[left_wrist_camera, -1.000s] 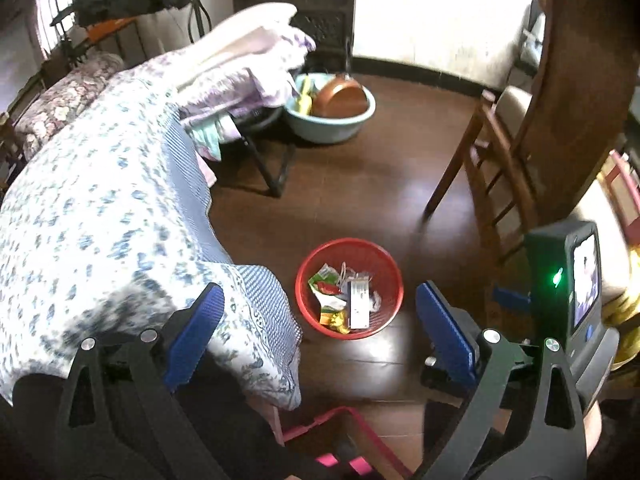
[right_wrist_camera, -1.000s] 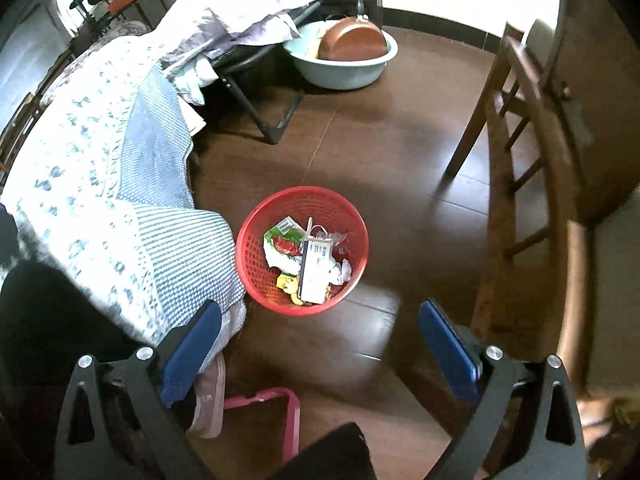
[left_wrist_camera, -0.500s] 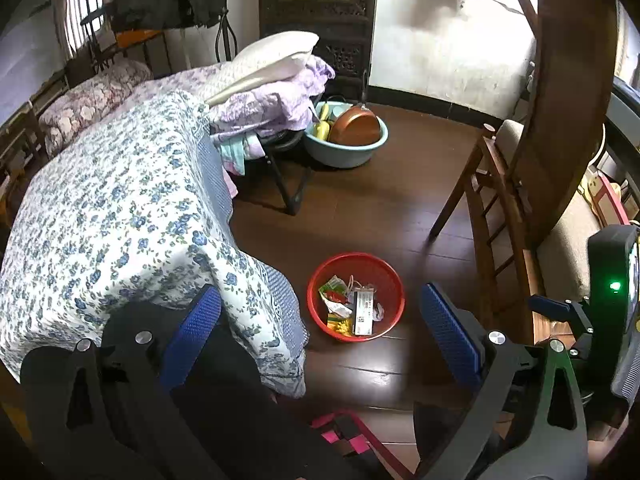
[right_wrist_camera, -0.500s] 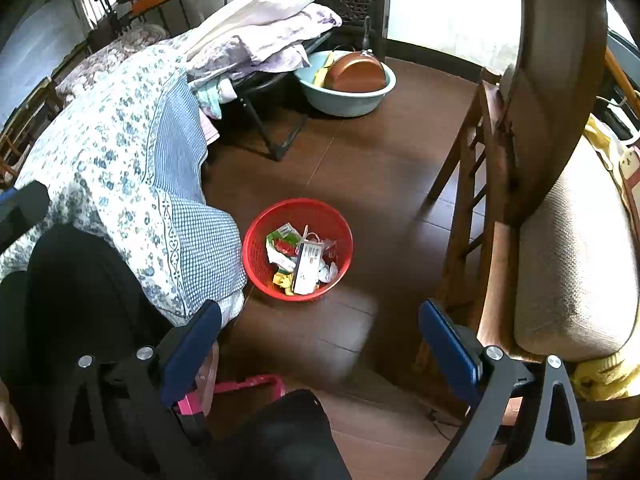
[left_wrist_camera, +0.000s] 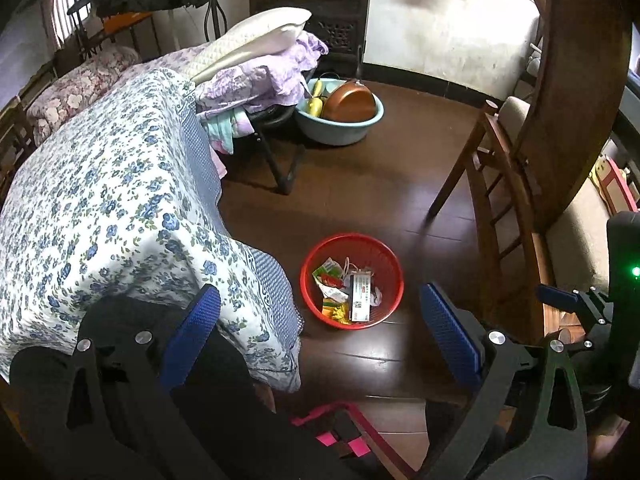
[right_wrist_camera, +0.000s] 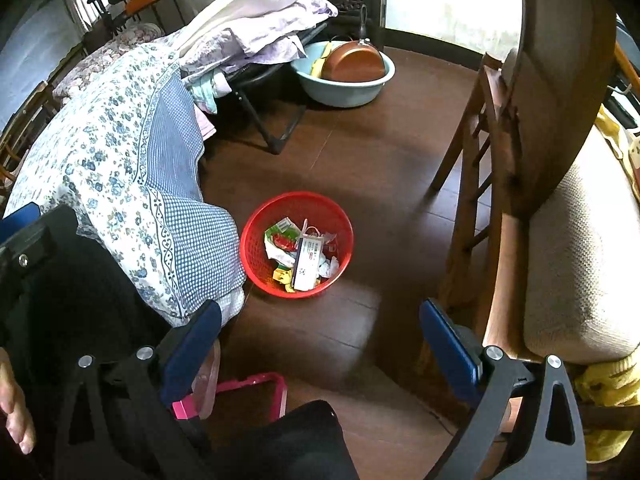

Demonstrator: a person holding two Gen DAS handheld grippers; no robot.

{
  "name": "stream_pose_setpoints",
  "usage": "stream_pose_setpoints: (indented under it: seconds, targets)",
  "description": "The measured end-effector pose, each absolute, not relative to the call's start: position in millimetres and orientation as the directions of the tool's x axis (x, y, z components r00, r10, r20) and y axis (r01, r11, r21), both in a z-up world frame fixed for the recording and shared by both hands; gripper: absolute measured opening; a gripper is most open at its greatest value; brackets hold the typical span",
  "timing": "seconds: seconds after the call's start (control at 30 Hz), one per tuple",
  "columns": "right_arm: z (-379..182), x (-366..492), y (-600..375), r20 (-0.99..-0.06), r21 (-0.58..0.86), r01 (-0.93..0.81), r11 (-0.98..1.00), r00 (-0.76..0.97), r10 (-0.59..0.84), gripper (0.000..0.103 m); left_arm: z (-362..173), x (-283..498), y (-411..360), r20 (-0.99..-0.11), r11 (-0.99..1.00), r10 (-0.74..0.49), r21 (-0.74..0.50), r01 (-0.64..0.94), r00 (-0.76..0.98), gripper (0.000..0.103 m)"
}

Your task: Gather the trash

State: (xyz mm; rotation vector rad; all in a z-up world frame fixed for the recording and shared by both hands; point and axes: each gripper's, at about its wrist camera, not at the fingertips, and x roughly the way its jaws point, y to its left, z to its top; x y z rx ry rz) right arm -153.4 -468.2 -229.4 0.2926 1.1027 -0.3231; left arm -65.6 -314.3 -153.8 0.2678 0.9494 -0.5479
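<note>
A red mesh basket (left_wrist_camera: 390,258) (right_wrist_camera: 256,240) stands on the dark wood floor, holding wrappers, crumpled paper and a white carton (left_wrist_camera: 360,298) (right_wrist_camera: 307,262). My left gripper (left_wrist_camera: 320,308) hangs open well above the floor, the basket showing between its blue pads, nothing held. My right gripper (right_wrist_camera: 320,320) is open too, raised high, with the basket beyond and slightly left of its gap. The right gripper's body (left_wrist_camera: 624,280) with a green light shows at the right edge of the left wrist view.
A bed with a floral quilt (left_wrist_camera: 100,200) (right_wrist_camera: 120,152) fills the left. A wooden chair (left_wrist_camera: 504,208) (right_wrist_camera: 480,200) with a cushion stands right. A blue basin (left_wrist_camera: 340,120) (right_wrist_camera: 344,80) with a brown pan sits behind. Pink slippers (right_wrist_camera: 248,392) lie near my feet.
Both grippers have risen and pulled back, so the basket looks smaller and more of the bed and room is in view. Both stay open.
</note>
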Motion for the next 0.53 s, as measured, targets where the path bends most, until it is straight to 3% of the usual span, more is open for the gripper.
stream_pose_setpoints:
  seconds: [0.53]
  targets:
    - [-220.4,-153.9,-467.2,-0.896,0.066,0.393,0.917,0.428,-0.119,0.097,-150.9,-63.0,-307.1,-0.834,0.842,-0.342,-0.067,0.536,0.433,0.096]
